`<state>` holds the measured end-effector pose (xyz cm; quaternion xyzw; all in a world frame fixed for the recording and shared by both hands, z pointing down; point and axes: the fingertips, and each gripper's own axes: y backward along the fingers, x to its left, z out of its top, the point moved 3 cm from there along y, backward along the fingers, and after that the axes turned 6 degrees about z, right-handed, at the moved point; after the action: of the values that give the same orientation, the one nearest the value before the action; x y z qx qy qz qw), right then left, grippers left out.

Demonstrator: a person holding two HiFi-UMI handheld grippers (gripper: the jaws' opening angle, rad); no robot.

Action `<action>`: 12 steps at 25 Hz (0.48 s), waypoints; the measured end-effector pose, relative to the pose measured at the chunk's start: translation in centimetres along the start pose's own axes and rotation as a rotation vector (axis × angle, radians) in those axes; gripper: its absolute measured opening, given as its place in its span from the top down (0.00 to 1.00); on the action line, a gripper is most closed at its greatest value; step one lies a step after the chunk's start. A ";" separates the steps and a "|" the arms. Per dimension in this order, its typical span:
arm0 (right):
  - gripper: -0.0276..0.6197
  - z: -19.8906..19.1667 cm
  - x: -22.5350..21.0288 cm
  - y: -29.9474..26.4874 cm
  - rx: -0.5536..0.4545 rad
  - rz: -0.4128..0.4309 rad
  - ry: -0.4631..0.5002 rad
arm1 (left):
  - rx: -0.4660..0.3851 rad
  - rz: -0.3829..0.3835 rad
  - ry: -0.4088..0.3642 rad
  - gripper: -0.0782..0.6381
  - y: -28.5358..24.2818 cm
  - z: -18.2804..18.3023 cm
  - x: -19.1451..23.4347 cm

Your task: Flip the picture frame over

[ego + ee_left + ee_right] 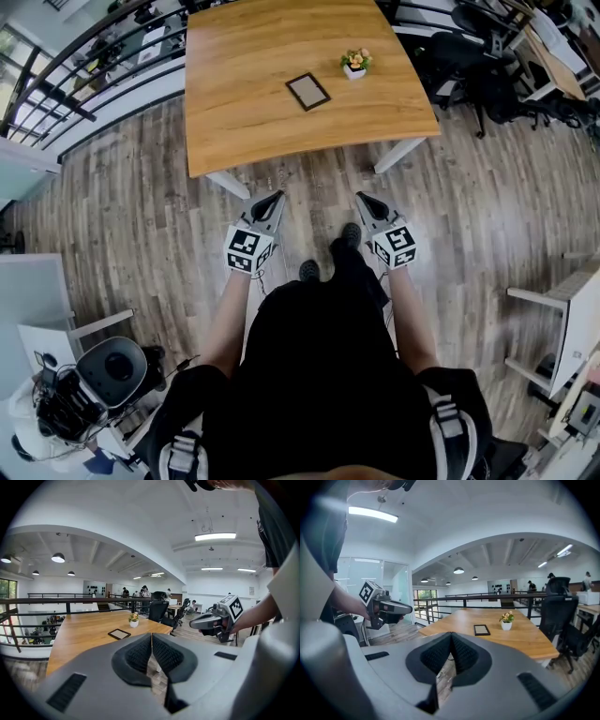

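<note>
A small dark picture frame (307, 91) lies flat on the wooden table (244, 112), pale face up; it also shows in the left gripper view as the frame (119, 633) and in the right gripper view as the frame (481, 629). My left gripper (279, 194) is shut and empty, held over the floor short of the table's near edge. My right gripper (359, 196) is shut and empty too, level with it. Each gripper appears in the other's view: the right gripper (192, 626), the left gripper (410, 606).
A small potted plant (355, 63) in a white pot stands on the table right of the frame. Black office chairs (487, 80) stand to the right of the table, a railing (84, 66) to the left. White table legs (398, 155) reach the wooden floor.
</note>
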<state>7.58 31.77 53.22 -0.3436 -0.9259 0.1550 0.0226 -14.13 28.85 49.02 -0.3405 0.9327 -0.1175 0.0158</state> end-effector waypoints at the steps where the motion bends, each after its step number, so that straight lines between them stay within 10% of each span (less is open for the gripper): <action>1: 0.95 0.0 -0.4 -0.2 -0.002 -0.001 -0.007 | 0.003 0.002 0.000 0.86 -0.2 0.0 0.2; 12: 0.95 2.3 -5.1 -4.2 -0.003 0.047 -0.004 | 0.018 0.061 0.027 0.86 -4.8 1.5 3.3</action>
<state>8.52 24.83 52.59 -0.3652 -0.9178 0.1547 0.0165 -13.46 22.86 48.80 -0.3103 0.9417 -0.1299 0.0100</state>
